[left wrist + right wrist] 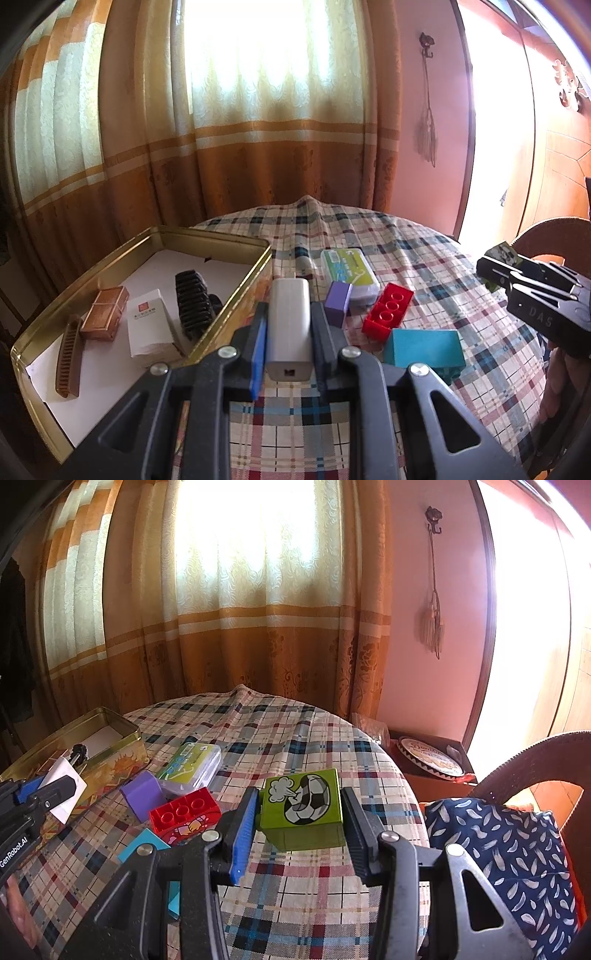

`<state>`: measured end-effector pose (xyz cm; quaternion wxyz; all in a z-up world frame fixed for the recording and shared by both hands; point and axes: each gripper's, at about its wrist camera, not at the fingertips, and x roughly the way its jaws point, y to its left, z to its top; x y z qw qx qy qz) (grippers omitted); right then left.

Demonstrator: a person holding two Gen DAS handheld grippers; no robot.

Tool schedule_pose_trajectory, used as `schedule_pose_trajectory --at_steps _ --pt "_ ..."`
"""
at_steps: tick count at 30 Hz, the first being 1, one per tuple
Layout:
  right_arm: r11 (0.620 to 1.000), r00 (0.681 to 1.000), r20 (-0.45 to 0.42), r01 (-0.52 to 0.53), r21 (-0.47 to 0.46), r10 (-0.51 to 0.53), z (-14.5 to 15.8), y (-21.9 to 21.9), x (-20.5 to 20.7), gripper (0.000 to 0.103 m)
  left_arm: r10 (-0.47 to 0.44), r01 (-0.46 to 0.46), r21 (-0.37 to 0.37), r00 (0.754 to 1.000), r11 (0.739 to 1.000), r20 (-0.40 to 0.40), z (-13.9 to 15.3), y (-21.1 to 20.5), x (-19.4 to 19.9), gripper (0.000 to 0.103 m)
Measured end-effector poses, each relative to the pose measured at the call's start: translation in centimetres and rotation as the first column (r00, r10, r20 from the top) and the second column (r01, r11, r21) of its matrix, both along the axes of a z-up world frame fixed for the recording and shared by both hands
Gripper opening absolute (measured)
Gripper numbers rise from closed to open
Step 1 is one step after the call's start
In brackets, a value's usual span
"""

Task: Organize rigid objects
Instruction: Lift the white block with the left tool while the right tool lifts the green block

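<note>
My left gripper is shut on a white charger block, held just above the table beside the near right wall of a gold tin. The tin holds a brown comb, a copper box, a white box and a black clipper guard. My right gripper is shut on a green block with a football picture, held above the plaid table. In the right wrist view the left gripper and the charger show at the far left.
Loose on the plaid cloth between the grippers lie a purple block, a green-white plastic case, a red brick and a teal block. A chair with blue patterned cloth stands right of the table.
</note>
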<state>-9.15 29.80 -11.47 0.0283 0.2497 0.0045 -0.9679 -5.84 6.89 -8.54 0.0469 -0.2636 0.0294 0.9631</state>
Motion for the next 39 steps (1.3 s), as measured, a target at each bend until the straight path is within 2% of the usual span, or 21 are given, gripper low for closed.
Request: schedule_pose_trajectory --at_steps 20,39 --pt "1.0 0.999 -0.034 -0.001 -0.009 0.001 0.3 0.1 0.5 0.046 0.001 -0.001 -0.005 0.998 1.0 -0.058 0.6 -0.1 0.9 0.02" --pt "1.0 0.999 -0.053 -0.008 0.008 0.009 0.3 -0.2 0.7 0.047 0.007 -0.004 0.026 0.995 1.0 -0.099 1.0 -0.7 1.5 0.02"
